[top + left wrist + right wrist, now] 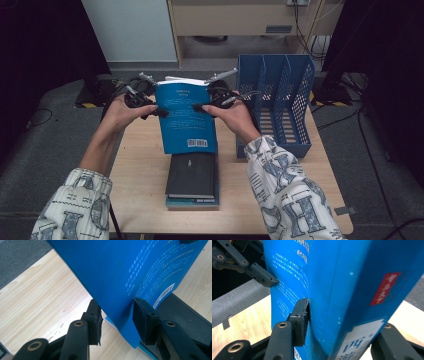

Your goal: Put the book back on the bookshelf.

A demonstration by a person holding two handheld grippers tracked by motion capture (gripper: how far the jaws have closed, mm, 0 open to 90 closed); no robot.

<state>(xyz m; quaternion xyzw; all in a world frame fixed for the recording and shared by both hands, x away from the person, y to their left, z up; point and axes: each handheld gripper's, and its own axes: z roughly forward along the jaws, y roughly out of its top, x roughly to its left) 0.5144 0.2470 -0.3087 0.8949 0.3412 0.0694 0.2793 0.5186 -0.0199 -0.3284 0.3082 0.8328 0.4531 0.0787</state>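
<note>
A blue paperback book (185, 120) is held tilted above the table, back cover with its barcode facing up. My left gripper (151, 109) is shut on its left edge and my right gripper (204, 106) on its right edge. In the left gripper view the book (105, 270) sits between my left gripper's (117, 315) two pads, which press both covers. In the right gripper view my right gripper (344, 322) clamps the book (324, 277) near the spine. One pad (300, 315) lies on the cover; the other jaw is partly hidden behind the spine.
A stack of books with a black one (192, 175) on top lies on the wooden table (140, 170) right under the held book. A blue mesh file rack (280, 100) with several slots stands at the table's right. Dark floor surrounds the table.
</note>
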